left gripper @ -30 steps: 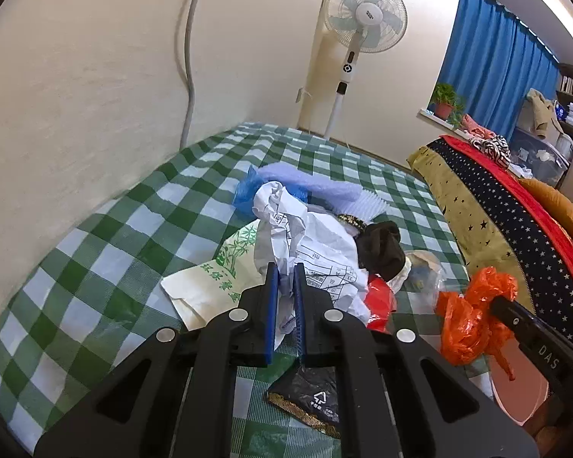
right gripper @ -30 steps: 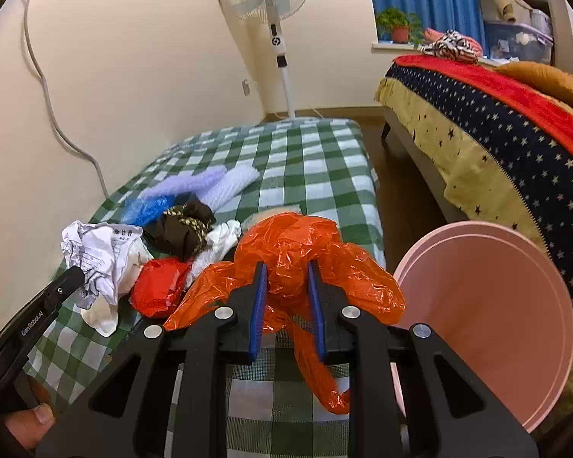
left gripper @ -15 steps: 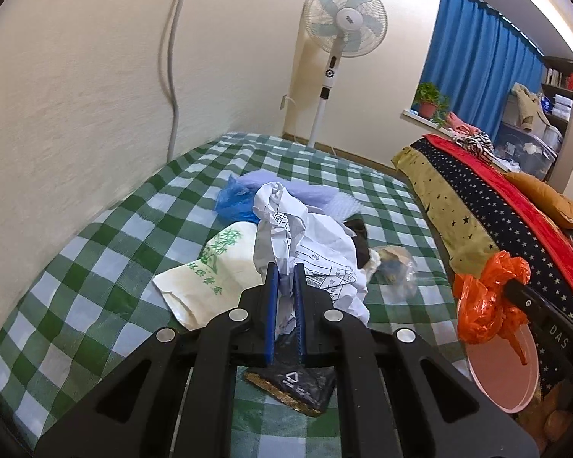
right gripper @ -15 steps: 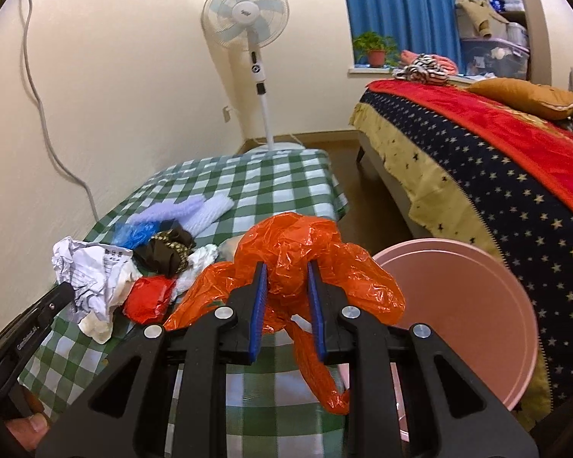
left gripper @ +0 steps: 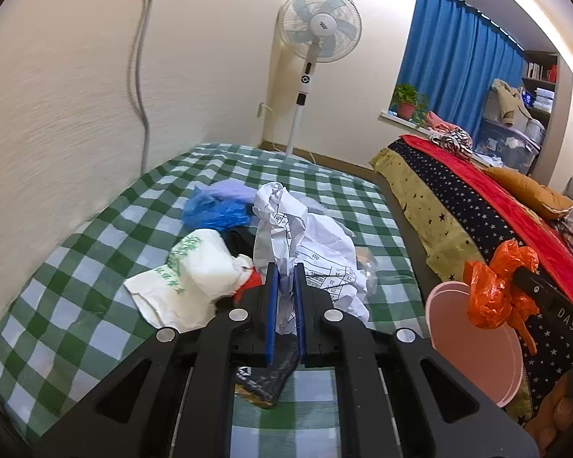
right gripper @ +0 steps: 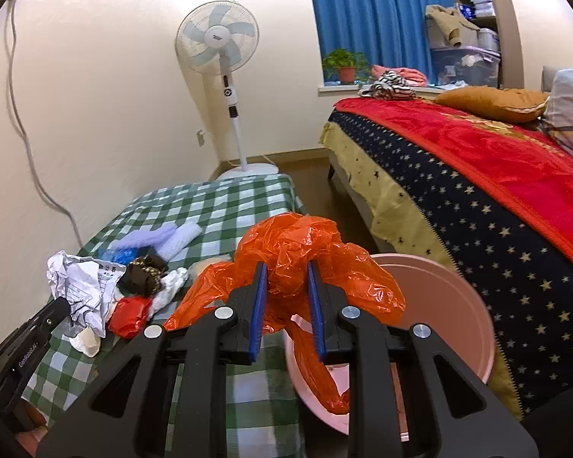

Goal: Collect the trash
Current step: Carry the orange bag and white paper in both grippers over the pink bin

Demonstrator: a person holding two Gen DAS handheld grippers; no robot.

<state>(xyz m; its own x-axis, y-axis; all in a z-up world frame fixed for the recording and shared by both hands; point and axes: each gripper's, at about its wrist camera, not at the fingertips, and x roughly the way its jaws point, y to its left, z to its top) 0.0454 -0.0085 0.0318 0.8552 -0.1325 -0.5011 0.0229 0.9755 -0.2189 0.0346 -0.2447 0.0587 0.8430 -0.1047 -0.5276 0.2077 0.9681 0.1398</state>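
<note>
My left gripper [left gripper: 284,278] is shut on a crumpled white printed paper [left gripper: 301,236], held above the green checked table [left gripper: 76,267]; the paper also shows in the right wrist view [right gripper: 80,282]. My right gripper [right gripper: 286,278] is shut on an orange plastic bag [right gripper: 290,252], which hangs over the rim of a pink bin [right gripper: 439,305]. The bag [left gripper: 496,286] and bin [left gripper: 473,343] also show at the right of the left wrist view. More trash lies on the table: a white bag with green print [left gripper: 187,282], a blue bag [left gripper: 214,210], a red wrapper [right gripper: 130,315], a dark brown piece [right gripper: 143,276].
A black wrapper [left gripper: 263,378] lies on the table under my left gripper. A bed with a red and star-print cover [right gripper: 496,198] stands right of the bin. A standing fan [right gripper: 225,76] is at the far wall. The wall [left gripper: 57,95] runs along the table's left side.
Both grippers have risen and drawn back from the table. The right one has carried the orange bag rightward over the pink bin. The left one has lifted the paper.
</note>
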